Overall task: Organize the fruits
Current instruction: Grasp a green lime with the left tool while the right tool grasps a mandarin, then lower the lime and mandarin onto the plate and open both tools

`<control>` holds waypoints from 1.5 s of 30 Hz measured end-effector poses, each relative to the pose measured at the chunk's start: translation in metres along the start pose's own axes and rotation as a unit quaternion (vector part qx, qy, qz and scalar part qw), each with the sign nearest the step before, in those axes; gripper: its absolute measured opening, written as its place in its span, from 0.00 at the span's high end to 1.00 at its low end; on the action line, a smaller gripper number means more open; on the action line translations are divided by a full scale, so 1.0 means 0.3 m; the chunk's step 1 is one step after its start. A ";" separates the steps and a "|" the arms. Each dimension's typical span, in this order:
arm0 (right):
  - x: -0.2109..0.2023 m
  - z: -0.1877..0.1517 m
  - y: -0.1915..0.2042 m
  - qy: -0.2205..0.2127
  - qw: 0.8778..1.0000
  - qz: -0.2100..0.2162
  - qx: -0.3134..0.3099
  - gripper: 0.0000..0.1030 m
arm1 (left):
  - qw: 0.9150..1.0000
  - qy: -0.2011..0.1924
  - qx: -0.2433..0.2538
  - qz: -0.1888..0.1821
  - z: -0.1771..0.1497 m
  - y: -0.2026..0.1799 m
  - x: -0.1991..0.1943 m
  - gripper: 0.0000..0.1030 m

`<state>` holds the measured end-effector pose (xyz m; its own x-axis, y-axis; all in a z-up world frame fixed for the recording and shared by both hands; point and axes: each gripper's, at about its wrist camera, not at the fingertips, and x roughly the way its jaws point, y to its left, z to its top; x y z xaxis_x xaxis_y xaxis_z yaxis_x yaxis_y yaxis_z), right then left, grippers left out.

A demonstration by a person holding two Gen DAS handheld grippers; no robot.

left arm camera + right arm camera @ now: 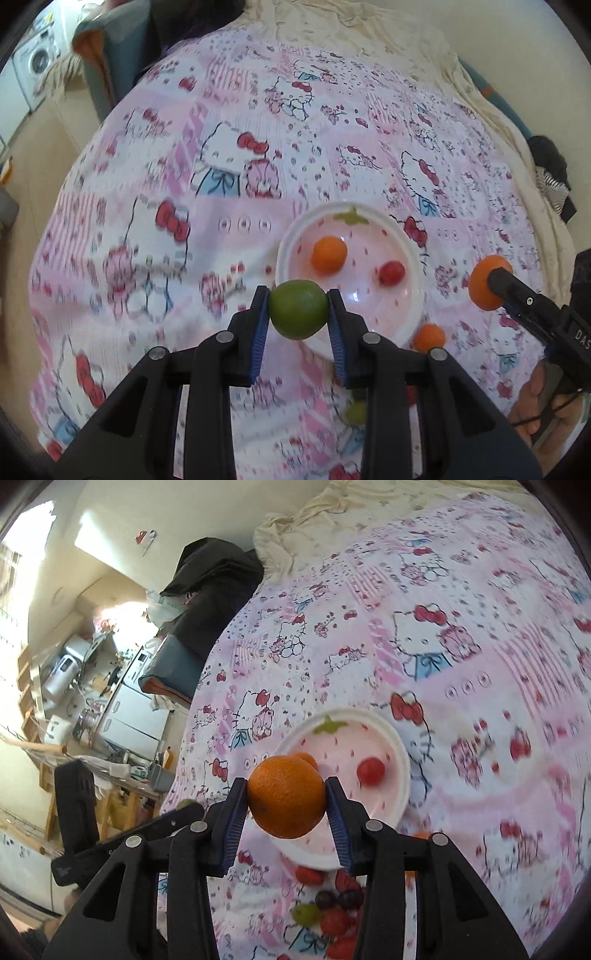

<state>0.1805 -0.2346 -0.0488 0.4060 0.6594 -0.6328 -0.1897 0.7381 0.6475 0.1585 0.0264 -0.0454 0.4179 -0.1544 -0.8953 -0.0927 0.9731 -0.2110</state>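
My left gripper is shut on a green round fruit, held above the near rim of a white plate with a pink centre. On the plate lie a small orange and a red fruit. My right gripper is shut on a large orange, lifted above the plate's near left side. The left wrist view shows that orange to the right of the plate. The red fruit shows beyond it.
A small orange and a green fruit lie on the pink cartoon-print bed cover near the plate. A heap of grapes and red fruits lies below the right gripper. Dark clothes sit at the bed's right edge; the floor is on the left.
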 end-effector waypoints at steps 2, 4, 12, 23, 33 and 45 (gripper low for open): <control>0.036 0.023 -0.002 0.008 1.000 -0.010 -0.007 0.57 | 1.000 0.002 0.017 0.004 0.019 -0.024 0.028 0.74; 0.071 0.044 -0.015 0.015 1.000 -0.020 -0.015 0.57 | 0.999 0.006 0.036 0.005 0.028 -0.057 0.066 0.74; 0.236 0.117 -0.069 0.054 0.997 -0.048 -0.023 0.57 | 0.996 0.037 0.075 0.005 0.031 -0.117 0.227 0.74; 0.434 0.106 -0.130 0.113 0.989 -0.091 -0.040 0.57 | 0.996 0.059 0.066 0.007 0.002 -0.089 0.337 0.74; 0.443 0.103 -0.149 0.112 0.987 -0.109 -0.035 0.55 | 0.994 0.065 0.080 0.018 -0.020 -0.094 0.367 0.74; 0.414 0.120 -0.143 0.100 0.992 -0.077 -0.018 0.24 | 0.993 0.058 0.100 -0.005 -0.035 -0.119 0.363 0.46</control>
<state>0.2713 -0.1895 -0.1398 0.2484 0.5515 -0.7963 -0.1734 0.8342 0.5236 0.1979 -0.0269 -0.1395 0.3100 -0.1706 -0.9353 0.0967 0.9843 -0.1475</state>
